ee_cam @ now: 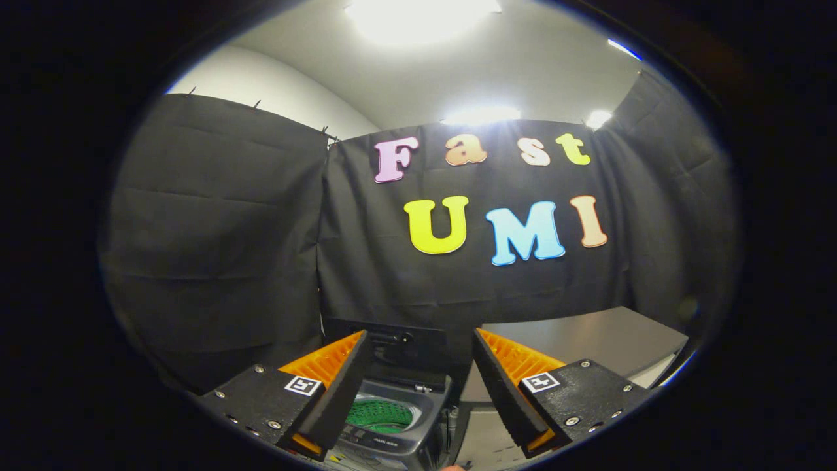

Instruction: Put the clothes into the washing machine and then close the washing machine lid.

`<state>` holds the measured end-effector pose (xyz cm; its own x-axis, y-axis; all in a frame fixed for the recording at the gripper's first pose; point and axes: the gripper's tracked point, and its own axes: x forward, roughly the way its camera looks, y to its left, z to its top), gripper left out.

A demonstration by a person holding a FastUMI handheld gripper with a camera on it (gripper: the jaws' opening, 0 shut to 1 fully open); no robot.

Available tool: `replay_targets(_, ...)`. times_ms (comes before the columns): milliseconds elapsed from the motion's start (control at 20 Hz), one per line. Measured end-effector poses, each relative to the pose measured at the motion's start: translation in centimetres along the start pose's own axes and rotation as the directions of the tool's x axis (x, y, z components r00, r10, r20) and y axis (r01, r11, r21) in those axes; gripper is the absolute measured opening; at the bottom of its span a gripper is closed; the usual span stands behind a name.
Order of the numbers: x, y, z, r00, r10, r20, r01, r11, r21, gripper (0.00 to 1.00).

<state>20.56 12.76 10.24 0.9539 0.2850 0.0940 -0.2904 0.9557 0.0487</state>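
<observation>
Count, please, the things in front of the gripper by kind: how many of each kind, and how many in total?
Washing machine, lid up, something green inside its drum: 1
Grey table, beside the machine: 1
Gripper, fingers open and apart above the machine, holding nothing: 1
Ceiling lights: 3
Total: 6

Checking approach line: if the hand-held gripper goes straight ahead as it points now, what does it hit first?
Probably the raised lid of the washing machine. The hand-held gripper is open and holds nothing. Depth is unclear; it may pass over to the black cloth wall.
</observation>
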Motion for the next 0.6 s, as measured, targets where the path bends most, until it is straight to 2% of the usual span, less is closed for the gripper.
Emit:
replay_targets(350, 15.8, 6.5, -0.6, 1.0, -0.005, -0.017, 0.005, 1.0, -0.016, 0.95)
replay_targets(600, 26.7, 9.7, -4.7, 0.996, -0.05, -0.079, 0.048, 0.999, -0.022, 0.95)
